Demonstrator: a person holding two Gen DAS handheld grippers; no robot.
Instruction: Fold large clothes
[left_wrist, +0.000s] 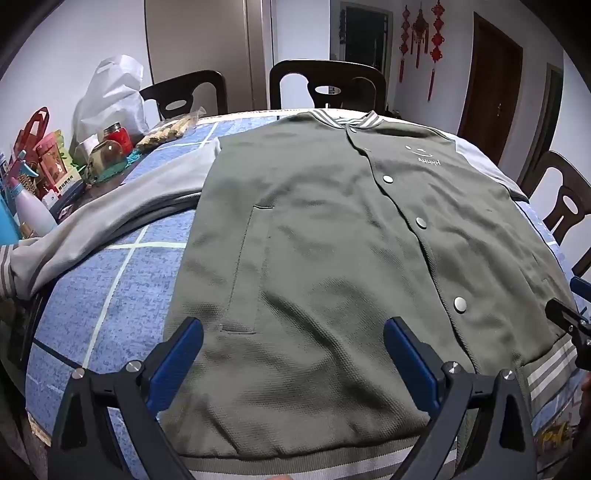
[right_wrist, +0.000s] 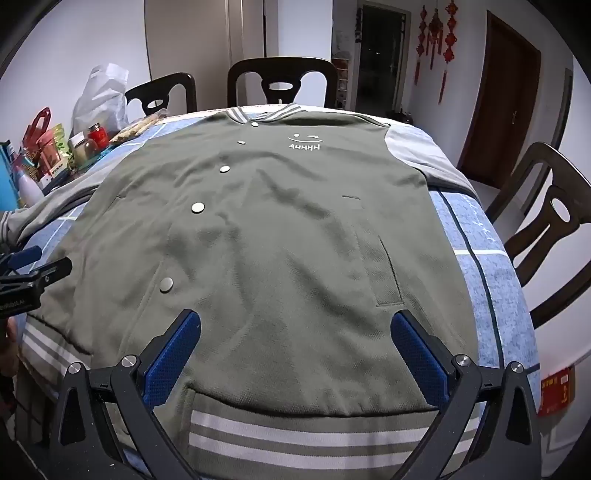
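An olive-green snap-button jacket (left_wrist: 332, 229) (right_wrist: 280, 229) with grey sleeves lies flat, front up, on the table, collar at the far side and striped hem (right_wrist: 303, 439) nearest me. Its left sleeve (left_wrist: 110, 214) stretches out to the left; the right sleeve (right_wrist: 421, 155) hangs off the far right. My left gripper (left_wrist: 293, 332) hovers open above the jacket's lower left half with nothing between its blue pads (left_wrist: 177, 362). My right gripper (right_wrist: 295, 328) hovers open above the lower right half, just above the hem, also holding nothing. Each gripper shows at the edge of the other's view.
The table wears a blue checked cloth (left_wrist: 103, 295) (right_wrist: 491, 295). Jars, a white bottle, boxes and a white plastic bag (left_wrist: 110, 96) crowd its far left corner. Dark wooden chairs (left_wrist: 325, 85) (right_wrist: 546, 229) stand behind and to the right.
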